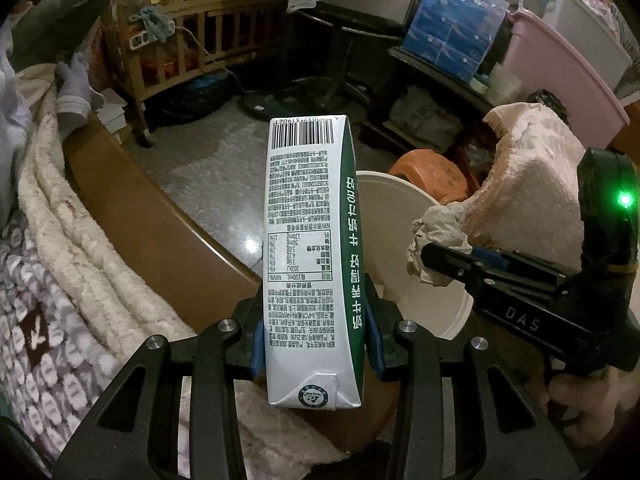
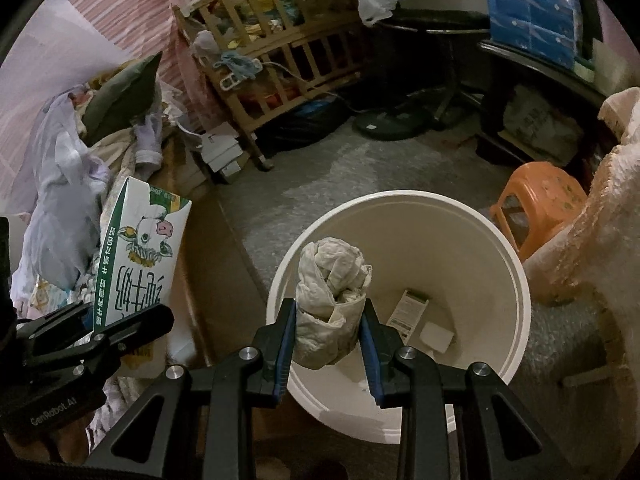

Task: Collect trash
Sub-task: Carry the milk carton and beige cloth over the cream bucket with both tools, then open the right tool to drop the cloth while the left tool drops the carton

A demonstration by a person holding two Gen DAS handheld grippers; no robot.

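Note:
My left gripper point(image 1: 314, 316) is shut on a white and green milk carton point(image 1: 308, 240), which stands up between its blue pads; the carton point(image 2: 136, 256) also shows at the left of the right wrist view. My right gripper point(image 2: 328, 316) is shut on a crumpled wad of tissue paper point(image 2: 332, 296), held over the open mouth of a white bucket point(image 2: 516, 280). The bucket point(image 1: 404, 216) sits just right of the carton in the left wrist view, with the right gripper point(image 1: 430, 258) and the tissue wad point(image 1: 438, 228) above its rim. A small box point(image 2: 410, 312) and a white scrap point(image 2: 436, 338) lie on the bucket's bottom.
A brown bed frame edge point(image 1: 132, 216) and piled blankets point(image 1: 80, 248) run along the left. An orange stool point(image 2: 536, 208) stands right of the bucket, beside a pinkish towel point(image 2: 588, 240). A wooden crib point(image 2: 288, 40) and a fan base point(image 2: 384, 124) stand across the grey floor.

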